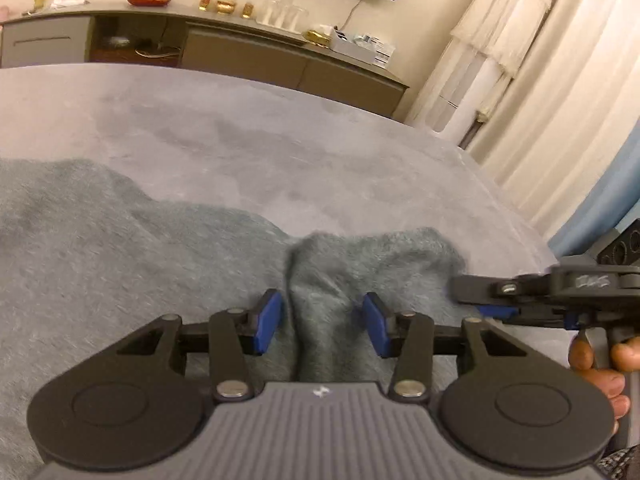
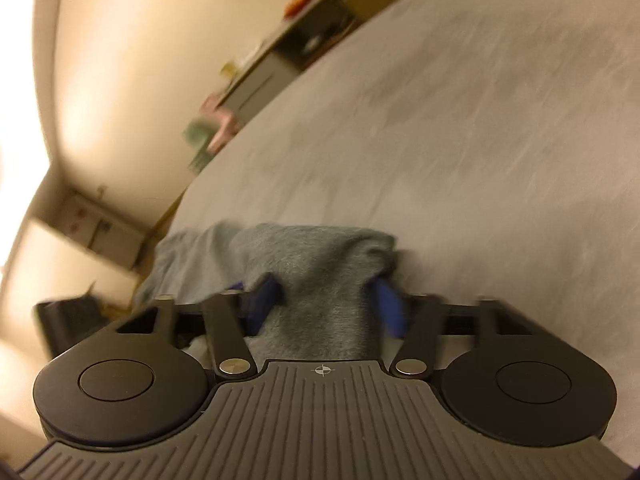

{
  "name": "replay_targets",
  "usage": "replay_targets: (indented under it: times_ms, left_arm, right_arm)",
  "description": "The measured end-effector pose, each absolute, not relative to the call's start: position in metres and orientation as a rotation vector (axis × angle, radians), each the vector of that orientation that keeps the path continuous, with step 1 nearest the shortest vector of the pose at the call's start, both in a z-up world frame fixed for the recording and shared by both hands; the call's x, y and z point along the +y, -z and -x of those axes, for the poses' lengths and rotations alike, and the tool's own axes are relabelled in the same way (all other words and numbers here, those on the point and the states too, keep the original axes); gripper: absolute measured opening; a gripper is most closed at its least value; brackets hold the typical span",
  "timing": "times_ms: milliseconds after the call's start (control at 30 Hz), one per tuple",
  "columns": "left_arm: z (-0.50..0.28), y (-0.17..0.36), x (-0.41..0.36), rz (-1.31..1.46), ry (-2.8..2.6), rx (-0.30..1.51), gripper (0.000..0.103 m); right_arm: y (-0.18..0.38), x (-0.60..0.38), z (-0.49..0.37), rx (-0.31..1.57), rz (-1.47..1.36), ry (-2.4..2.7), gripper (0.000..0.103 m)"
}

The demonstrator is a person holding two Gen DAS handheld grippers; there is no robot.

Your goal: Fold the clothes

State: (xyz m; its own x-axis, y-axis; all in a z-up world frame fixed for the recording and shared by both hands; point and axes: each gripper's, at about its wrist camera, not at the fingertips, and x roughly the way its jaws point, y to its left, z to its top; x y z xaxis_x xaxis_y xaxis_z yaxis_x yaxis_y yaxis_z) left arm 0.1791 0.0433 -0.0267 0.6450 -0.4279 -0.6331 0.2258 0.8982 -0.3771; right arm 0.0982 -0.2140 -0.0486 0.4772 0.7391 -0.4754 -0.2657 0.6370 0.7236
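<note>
A grey-green fleece garment (image 1: 120,248) lies on a grey bed cover (image 1: 240,132). In the left wrist view my left gripper (image 1: 322,324) stands open with a raised fold of the garment between its blue pads (image 1: 268,320), apart from the cloth. My right gripper (image 1: 496,304) comes in from the right edge, its jaws flat on the garment's corner. In the right wrist view my right gripper (image 2: 326,304) has a thick bunch of the garment (image 2: 320,272) between its blue pads (image 2: 390,308), which press its sides.
A long low cabinet (image 1: 240,52) with glasses and small items stands beyond the bed. White curtains (image 1: 540,92) hang at the right. A dark speaker (image 1: 624,244) sits at the bed's right edge.
</note>
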Motion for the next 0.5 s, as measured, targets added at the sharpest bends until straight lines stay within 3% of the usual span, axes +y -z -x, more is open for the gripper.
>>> replay_targets:
  times_ms: [33,133,233,300,333,400,500]
  left_arm:
    - [-0.180,0.025,0.042,0.286,0.393,0.780,0.034]
    - [-0.181,0.018,0.035,0.283,0.427,0.754,0.034]
    - [-0.194,0.020,0.025,0.262,0.367,0.789,0.038]
    - [-0.210,0.030,0.017,0.240,0.318,0.827,0.037]
    - [-0.211,0.031,0.017,0.245,0.321,0.824,0.037]
    - [-0.202,0.032,0.022,0.269,0.341,0.823,0.037]
    - [-0.193,0.033,0.026,0.321,0.381,0.834,0.052]
  right_arm:
    - [0.043,-0.214,-0.096,0.834,-0.614,-0.663,0.010]
    - [0.027,-0.214,-0.089,0.733,-0.584,-0.658,0.007]
    - [0.013,-0.225,-0.084,0.687,-0.384,-0.457,0.007]
    - [0.031,-0.236,-0.097,0.759,-0.346,-0.313,0.017]
    - [0.040,-0.242,-0.104,0.794,-0.326,-0.241,0.018]
    - [0.038,-0.261,-0.101,0.762,-0.414,-0.204,0.027]
    - [0.021,-0.270,-0.091,0.691,-0.506,-0.284,0.033]
